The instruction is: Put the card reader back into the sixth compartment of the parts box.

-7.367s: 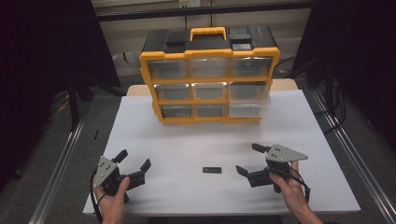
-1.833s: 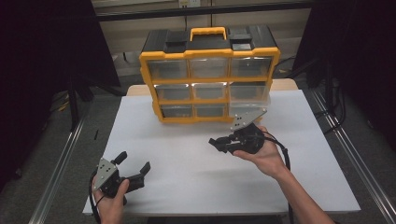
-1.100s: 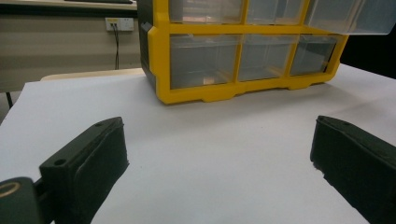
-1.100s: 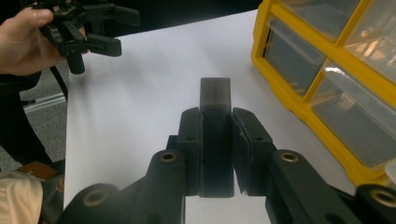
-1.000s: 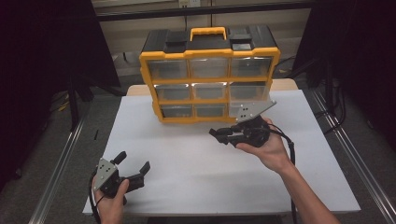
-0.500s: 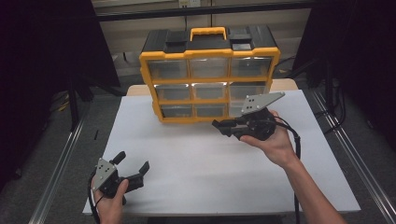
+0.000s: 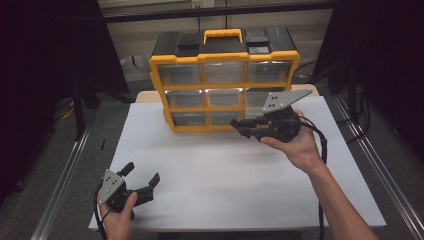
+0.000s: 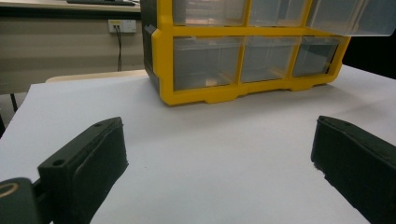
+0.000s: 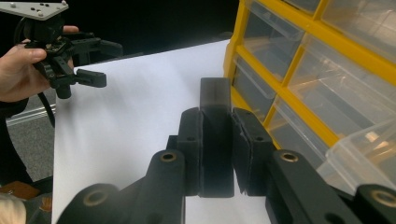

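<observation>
A small black block (image 9: 215, 135) is clamped between the jaws of my right gripper (image 9: 215, 116), which is shut on it. In the high view that right gripper (image 7: 243, 127) hangs in the air, pointing left, just in front of the yellow and black drawer organizer (image 7: 222, 75) at its lower right drawers. One clear drawer (image 9: 366, 154) in the right column stands pulled out a little. My left gripper (image 7: 142, 178) rests at the table's near left corner, open with nothing between its fingers; it faces the organizer (image 8: 247, 60).
The white table (image 7: 210, 170) carries the organizer at its far side. The left gripper (image 9: 105, 63) and its hand also show far off in the right gripper view. Metal rails (image 7: 65, 170) run along both sides of the table, dark floor beyond.
The black block has left the middle of the table and sits in the right gripper. That gripper has moved up and toward the organizer's right column. The left gripper has stayed put.
</observation>
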Available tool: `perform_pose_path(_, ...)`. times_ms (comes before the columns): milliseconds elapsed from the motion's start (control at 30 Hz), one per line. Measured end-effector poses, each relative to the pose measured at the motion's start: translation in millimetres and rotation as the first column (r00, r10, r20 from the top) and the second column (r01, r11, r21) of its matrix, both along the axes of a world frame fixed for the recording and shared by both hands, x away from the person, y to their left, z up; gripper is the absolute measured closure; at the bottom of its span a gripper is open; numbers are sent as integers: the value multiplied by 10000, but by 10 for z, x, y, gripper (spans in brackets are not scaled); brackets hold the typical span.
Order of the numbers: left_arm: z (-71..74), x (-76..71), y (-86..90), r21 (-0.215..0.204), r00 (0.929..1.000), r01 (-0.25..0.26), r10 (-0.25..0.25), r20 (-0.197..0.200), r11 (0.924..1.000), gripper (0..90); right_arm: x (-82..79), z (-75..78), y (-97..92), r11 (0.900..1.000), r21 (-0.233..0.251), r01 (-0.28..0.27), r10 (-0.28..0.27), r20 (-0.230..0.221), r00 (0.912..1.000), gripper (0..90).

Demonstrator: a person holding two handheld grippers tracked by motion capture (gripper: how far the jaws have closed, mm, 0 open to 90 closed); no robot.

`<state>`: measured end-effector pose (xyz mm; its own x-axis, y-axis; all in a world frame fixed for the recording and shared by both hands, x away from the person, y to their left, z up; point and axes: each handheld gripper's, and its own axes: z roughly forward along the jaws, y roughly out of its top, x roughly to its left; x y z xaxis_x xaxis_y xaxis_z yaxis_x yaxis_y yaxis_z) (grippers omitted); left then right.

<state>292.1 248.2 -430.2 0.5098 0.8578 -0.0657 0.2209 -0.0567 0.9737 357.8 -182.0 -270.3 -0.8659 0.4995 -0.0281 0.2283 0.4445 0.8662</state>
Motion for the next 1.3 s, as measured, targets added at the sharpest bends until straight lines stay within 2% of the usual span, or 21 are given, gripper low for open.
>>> perform_pose_path(333, 0, 3, 0, 24, 10000, 12, -12, -9, 10000, 33, 33, 119, -65, 9998, -23, 207, -206, 77, 9998, 741)
perform_pose_path(433, -4, 5, -3, -77, 10000, -16, 15, -42, 10000, 33, 58, 152, -92, 9995, -107, 305, -304, 69, 9995, 741)
perform_pose_path(767, 0, -2, 17, -51, 10000, -61, 61, -36, 10000, 33, 105, 249, -158, 9976, -347, 603, -595, 241, 9979, 741)
perform_pose_path(1133, 1, -9, 27, -72, 9999, -137, 137, -17, 9999, 33, 203, 394, -275, 9929, -638, 1004, -990, 240, 9948, 741)
perform_pose_path(1300, 5, -9, 30, -54, 9999, -116, 116, 11, 9999, 33, 208, 439, -324, 9917, -622, 1129, -1112, 303, 9933, 741)
